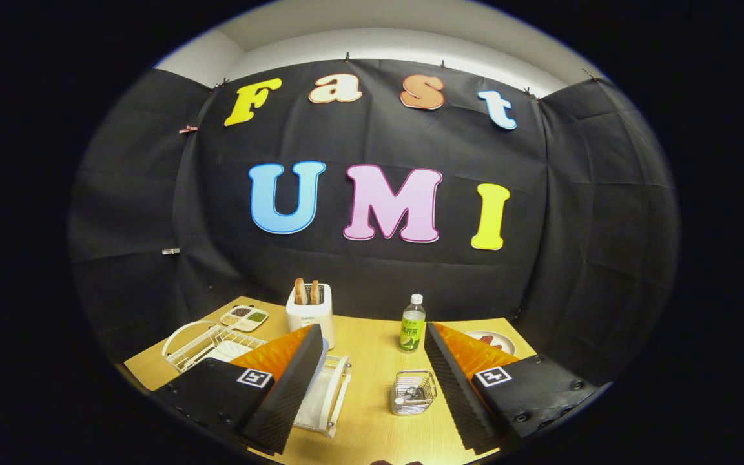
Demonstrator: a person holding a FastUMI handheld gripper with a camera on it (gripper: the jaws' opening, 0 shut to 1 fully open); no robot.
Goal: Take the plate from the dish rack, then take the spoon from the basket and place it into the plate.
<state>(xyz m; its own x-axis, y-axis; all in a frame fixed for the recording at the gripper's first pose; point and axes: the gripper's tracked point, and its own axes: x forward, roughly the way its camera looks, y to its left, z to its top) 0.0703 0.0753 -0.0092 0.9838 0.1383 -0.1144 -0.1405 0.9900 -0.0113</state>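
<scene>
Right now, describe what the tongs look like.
The tongs have two wedge-shaped fingers: black ribbed pads on the inner faces, orange backs, and black housings with screws. Each housing carries a small square black-and-white tag.

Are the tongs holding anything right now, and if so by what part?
Nothing is held. The tongs are open, fingers spread, above the table; the wire basket sits between them, untouched.

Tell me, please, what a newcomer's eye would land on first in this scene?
Probably the hand-held gripper, its two ridged black fingers spread wide and empty above the wooden table. Between them sits a small wire basket with cutlery, with a green-labelled bottle just beyond. Past the left finger stand a white toaster holding bread and a white dish rack.
</scene>
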